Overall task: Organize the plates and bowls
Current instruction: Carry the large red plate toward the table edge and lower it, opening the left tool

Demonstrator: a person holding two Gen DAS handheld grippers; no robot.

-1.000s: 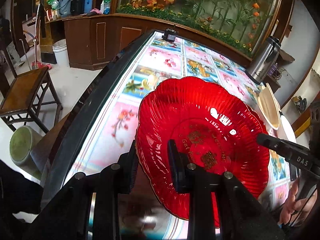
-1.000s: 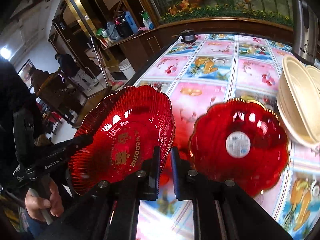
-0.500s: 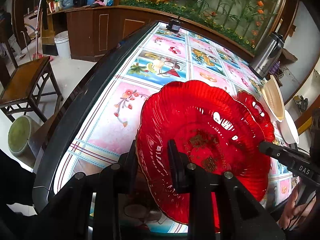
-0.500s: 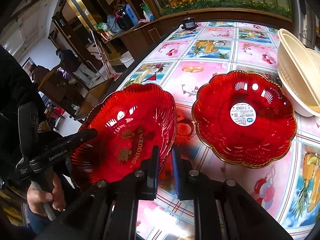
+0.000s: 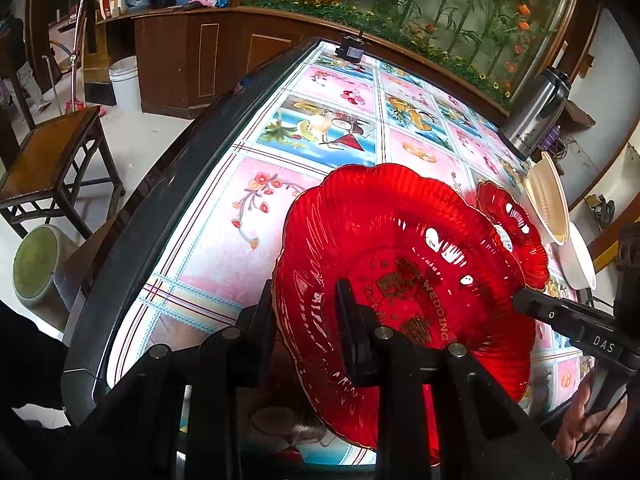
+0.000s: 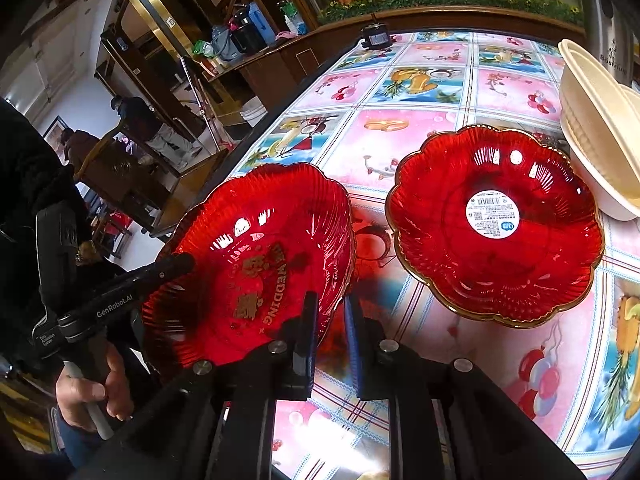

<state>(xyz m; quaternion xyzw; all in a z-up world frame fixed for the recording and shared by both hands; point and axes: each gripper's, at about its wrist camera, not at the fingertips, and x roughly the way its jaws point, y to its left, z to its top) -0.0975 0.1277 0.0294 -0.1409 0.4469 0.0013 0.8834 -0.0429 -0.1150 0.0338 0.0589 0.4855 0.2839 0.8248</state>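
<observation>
The scalloped red translucent plate with gold "WEDDING" lettering (image 5: 404, 280) is held clear of the table, tilted, its hollow face turned up and toward both cameras. It looks like thin ribbed glass or hard plastic: stiff, glossy, probably slick, and likely to chip at its gold-edged rim if knocked. Being shallow and wide, it is best taken by the rim, with opposite edges supported so it cannot swing. It is nearly round, so it has no real long axis; the lettering runs roughly from the centre toward the right gripper's edge.

The left gripper (image 5: 306, 316) pinches the near rim, one finger behind the plate and one on its inner face. The right gripper (image 6: 329, 312) has its fingers drawn close together at the opposite rim, and in the left wrist view one of them lies against the plate's inner edge; whether it truly clamps the rim I cannot tell, since the gap looks empty from behind.

Just beside, flat on the glass-topped table with pink and blue picture cloth (image 6: 420, 120), sits a second scalloped red plate bearing a white barcode sticker (image 6: 496, 224), a likely stacking target. Against its far edge lean cream-coloured plastic bowls (image 6: 600, 136), nested together. A steel thermos jug (image 5: 536, 120) stands at the table's far side.
</observation>
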